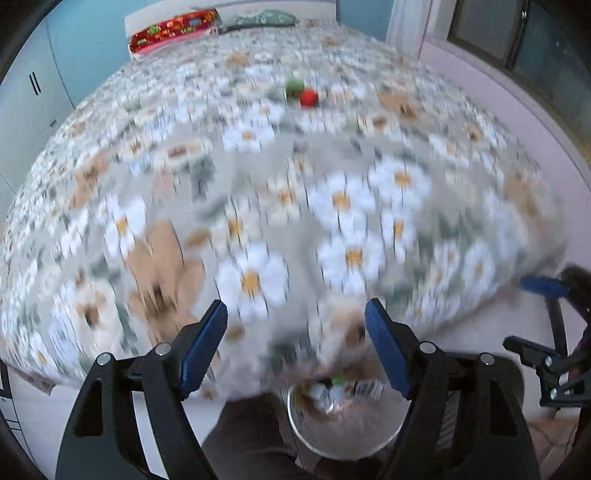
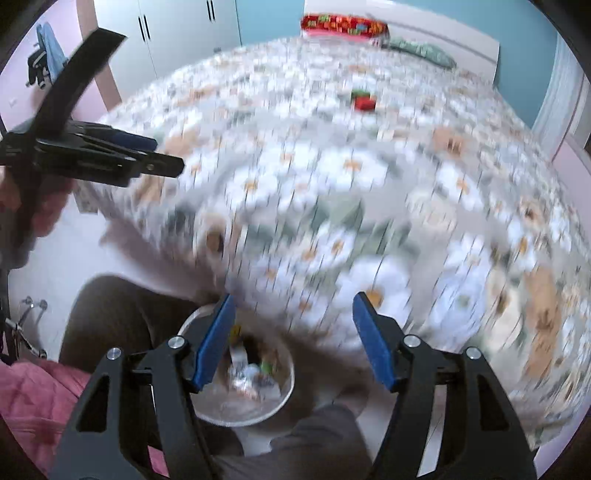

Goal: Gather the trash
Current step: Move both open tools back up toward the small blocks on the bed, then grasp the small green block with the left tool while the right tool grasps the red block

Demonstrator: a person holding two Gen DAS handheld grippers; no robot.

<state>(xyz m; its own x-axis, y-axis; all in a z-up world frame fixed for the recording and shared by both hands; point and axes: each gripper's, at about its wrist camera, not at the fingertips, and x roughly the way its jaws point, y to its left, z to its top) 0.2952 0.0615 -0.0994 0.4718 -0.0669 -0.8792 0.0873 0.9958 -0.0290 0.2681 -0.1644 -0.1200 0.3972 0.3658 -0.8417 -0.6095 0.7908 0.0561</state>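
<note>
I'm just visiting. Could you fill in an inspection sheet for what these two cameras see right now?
Surface: bed with daisy-print cover, blurred.
Job's things: bin on the floor at the bed's foot, wrappers inside; red and green bits lying mid-bed.
Clutter: red pillow and green pillow at the headboard.
Grippers: left gripper open, empty; right gripper open, empty.
Cables: nothing seen.
Surroundings: wardrobe, window, teal wall.
</note>
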